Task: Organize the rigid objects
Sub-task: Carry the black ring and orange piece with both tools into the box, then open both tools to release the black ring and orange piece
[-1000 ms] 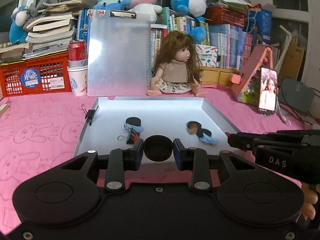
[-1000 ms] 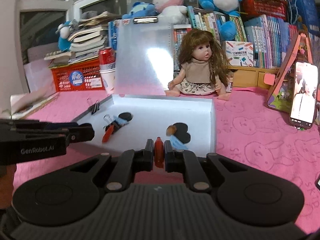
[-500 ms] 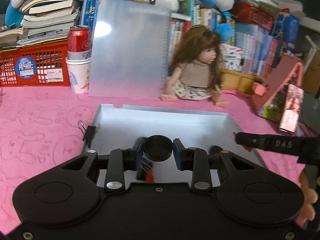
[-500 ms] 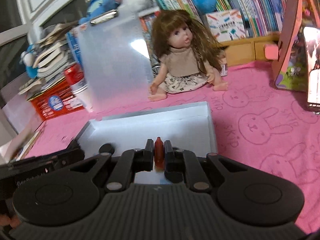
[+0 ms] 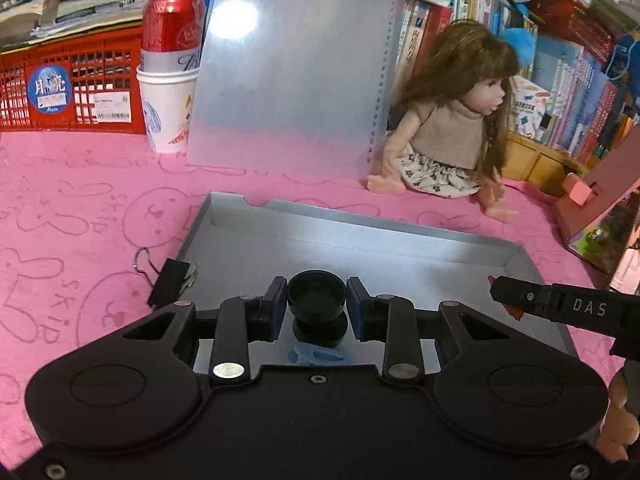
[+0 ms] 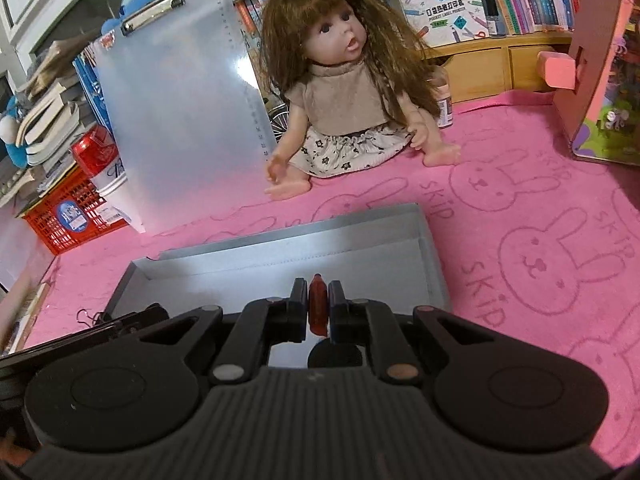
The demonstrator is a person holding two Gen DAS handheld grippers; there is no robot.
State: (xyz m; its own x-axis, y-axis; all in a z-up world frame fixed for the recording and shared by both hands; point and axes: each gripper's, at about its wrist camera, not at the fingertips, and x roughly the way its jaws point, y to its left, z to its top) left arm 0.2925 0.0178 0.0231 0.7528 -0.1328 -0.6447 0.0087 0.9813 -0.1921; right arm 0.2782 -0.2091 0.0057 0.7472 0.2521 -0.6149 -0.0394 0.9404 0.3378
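Black cap (image 5: 317, 295) pinched in my left gripper (image 5: 316, 300) above the grey tray (image 5: 400, 236); right gripper (image 6: 318, 300) clamps a red clip (image 6: 318, 304) over the same tray; carrying step, I judge; next, lower and release each inside.

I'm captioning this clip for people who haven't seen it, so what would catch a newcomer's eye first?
Probably the long-haired doll sitting on the pink bunny-print cloth behind the shallow grey tray. Next, the two loaded grippers over that tray: the left gripper is shut on a black round cap, and the right gripper pinches a thin red piece. A red can in a white cup stands at back left.
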